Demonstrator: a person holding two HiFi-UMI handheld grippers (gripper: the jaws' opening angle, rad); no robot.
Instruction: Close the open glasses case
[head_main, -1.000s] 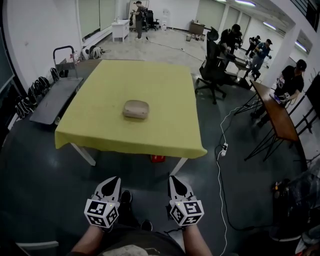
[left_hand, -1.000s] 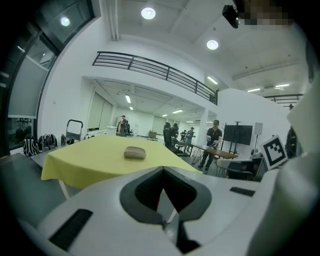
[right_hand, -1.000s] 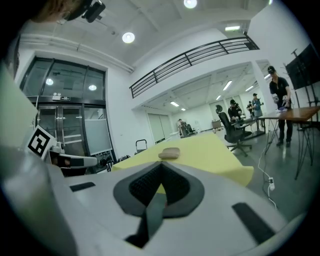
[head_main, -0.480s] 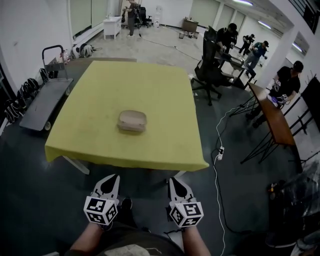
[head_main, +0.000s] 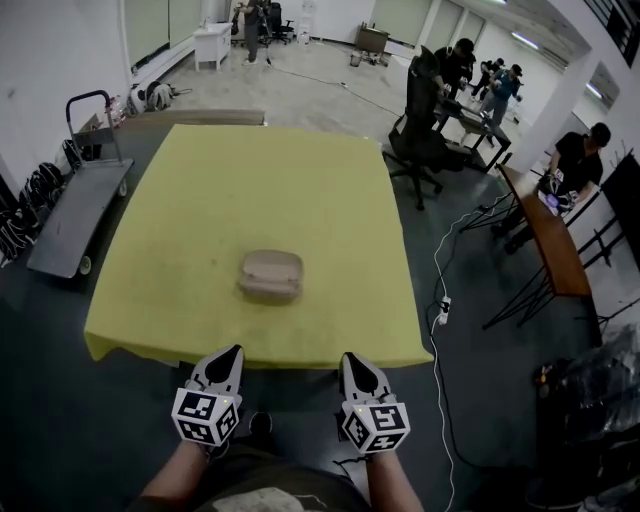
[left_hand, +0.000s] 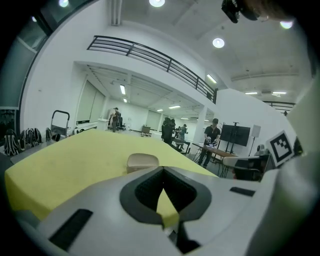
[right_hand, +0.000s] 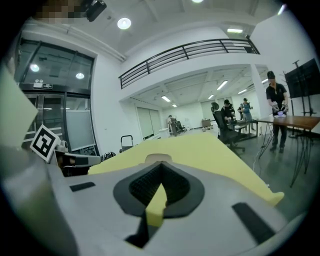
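Note:
A beige glasses case (head_main: 271, 276) lies on the yellow-covered table (head_main: 200, 190), a little in front of its middle. Whether its lid is up I cannot tell from above. It also shows low and beige in the left gripper view (left_hand: 143, 160) and the right gripper view (right_hand: 158, 158), just past the jaw tips. My left gripper (head_main: 229, 353) and right gripper (head_main: 352, 359) hang side by side below the table's near edge, well short of the case. Both are shut, jaws meeting at the tips with nothing between them.
A flat trolley (head_main: 70, 215) stands left of the table. An office chair (head_main: 425, 130) and a brown desk (head_main: 550, 235) stand to the right, with several people around them. A white cable (head_main: 440, 300) runs over the dark floor by the table's right corner.
The table and case have come closer: the near edge now lies just ahead of the gripper tips. Both grippers stay shut and side by side.

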